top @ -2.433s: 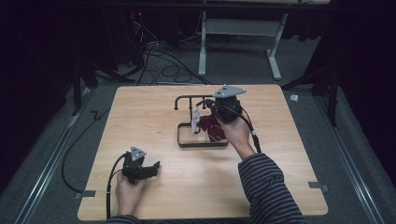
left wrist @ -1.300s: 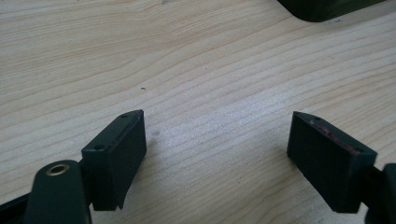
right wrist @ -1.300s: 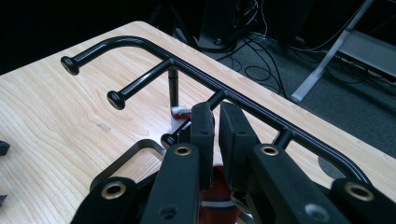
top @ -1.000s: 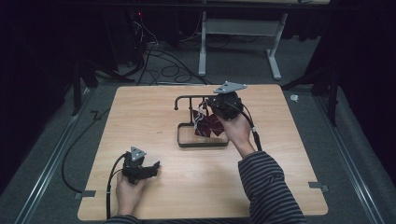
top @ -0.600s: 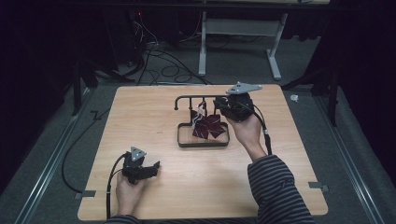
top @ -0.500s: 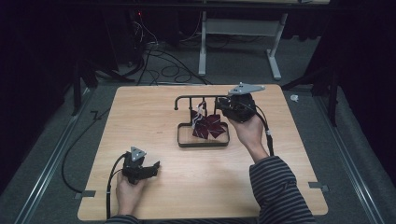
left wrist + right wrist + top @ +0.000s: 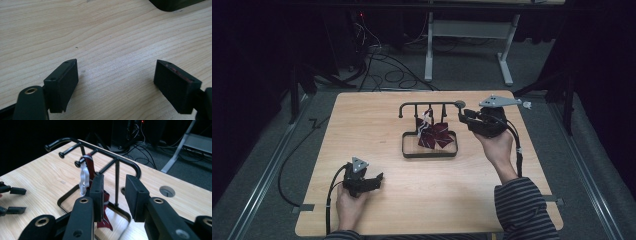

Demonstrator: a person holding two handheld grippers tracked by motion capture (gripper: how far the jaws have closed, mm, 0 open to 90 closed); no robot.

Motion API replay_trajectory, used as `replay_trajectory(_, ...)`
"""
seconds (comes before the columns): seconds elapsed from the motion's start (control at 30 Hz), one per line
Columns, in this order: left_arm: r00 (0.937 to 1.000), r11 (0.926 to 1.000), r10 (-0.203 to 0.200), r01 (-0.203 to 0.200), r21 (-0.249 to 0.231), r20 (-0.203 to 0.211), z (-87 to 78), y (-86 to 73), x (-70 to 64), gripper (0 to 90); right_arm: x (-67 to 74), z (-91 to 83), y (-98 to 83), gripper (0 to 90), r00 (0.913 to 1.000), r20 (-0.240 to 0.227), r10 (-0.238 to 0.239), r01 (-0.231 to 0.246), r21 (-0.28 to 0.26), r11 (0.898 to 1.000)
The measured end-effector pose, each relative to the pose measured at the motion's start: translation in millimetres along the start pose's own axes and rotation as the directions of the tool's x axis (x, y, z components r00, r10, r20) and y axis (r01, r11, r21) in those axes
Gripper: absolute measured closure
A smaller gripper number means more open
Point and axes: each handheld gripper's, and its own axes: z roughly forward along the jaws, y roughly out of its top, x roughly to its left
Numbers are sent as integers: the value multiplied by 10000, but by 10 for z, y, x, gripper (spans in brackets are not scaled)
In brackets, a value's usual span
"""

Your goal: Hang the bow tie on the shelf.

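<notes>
Left gripper (image 7: 377, 178) is resting near the table's front edge, matte black jaws standing wide apart over bare wood, nothing between them. Table (image 7: 362, 120): pale wood, fine straight grain, rounded corners.

Farther in, a rack (image 7: 428, 150) of thin black metal rod is sitting mid-table: rounded rectangular base loop, uprights, a top bar with short knob-ended pegs. A dark red strap (image 7: 434, 134) with a white plastic clip is hanging from one peg, its folds pooling inside the base loop.

Right gripper (image 7: 463, 116) is hovering just beside the rack's right end; its blocky jaws have just been opening, gap empty, strap released and showing behind the left jaw.
</notes>
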Motion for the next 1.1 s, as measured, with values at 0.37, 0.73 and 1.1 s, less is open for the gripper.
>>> replay_trajectory(0.37, 10000, 10000, -1, 1, -1, -2, 0, 0, 0, 203, -123, -182, -169, 697, 9991, 151, 392, -390, -196, 9990)
replay_trajectory(0.73, 10000, 10000, -3, 3, -3, 1, 0, 0, 0, 202, -210, -342, -341, 690, 9974, 316, 649, -640, -297, 9975)
replay_trajectory(1.1, 10000, 10000, -1, 1, -1, -1, 0, 0, 0, 202, -264, -462, -485, 685, 9954, 523, 797, -779, -357, 9963)
